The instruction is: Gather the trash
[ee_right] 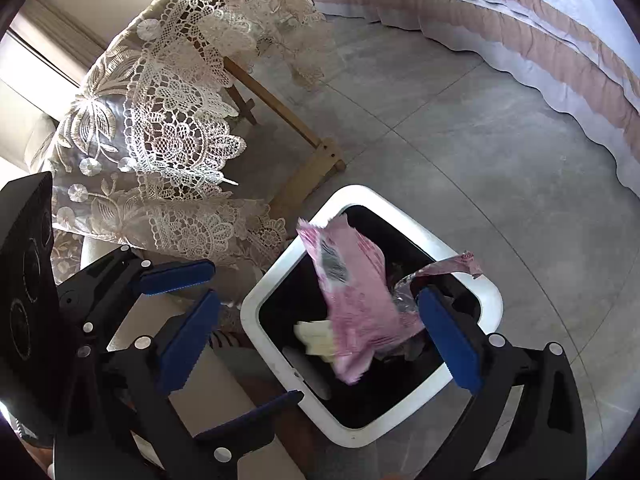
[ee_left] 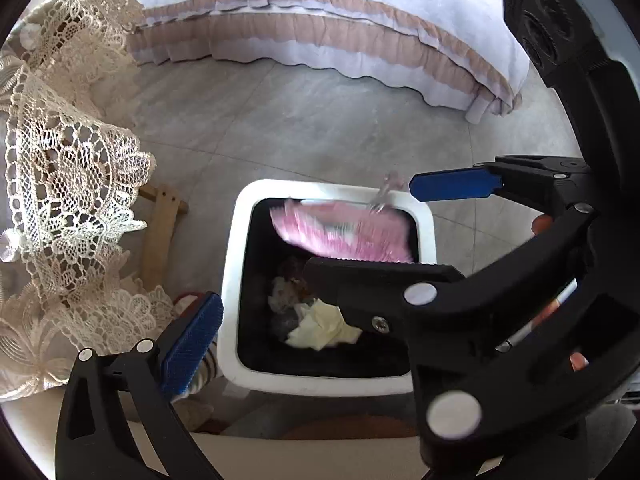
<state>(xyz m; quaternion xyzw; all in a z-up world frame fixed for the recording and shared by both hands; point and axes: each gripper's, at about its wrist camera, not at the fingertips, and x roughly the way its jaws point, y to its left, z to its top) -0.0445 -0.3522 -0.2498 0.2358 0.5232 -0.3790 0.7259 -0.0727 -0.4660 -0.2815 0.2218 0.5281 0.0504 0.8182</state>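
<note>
A white square bin with a black liner stands on the floor; it also shows in the right wrist view. A pink wrapper is blurred in the air over the bin's mouth, free of both grippers, also in the right wrist view. Crumpled pale paper lies in the bin. My right gripper is open above the bin, the wrapper between its fingers, touching neither; it also shows in the left wrist view. My left gripper is open and empty beside the bin; it also shows in the right wrist view.
A table draped with a cream lace cloth stands left of the bin, with wooden legs. A bed with a white and pink frilled cover lies across the grey tiled floor.
</note>
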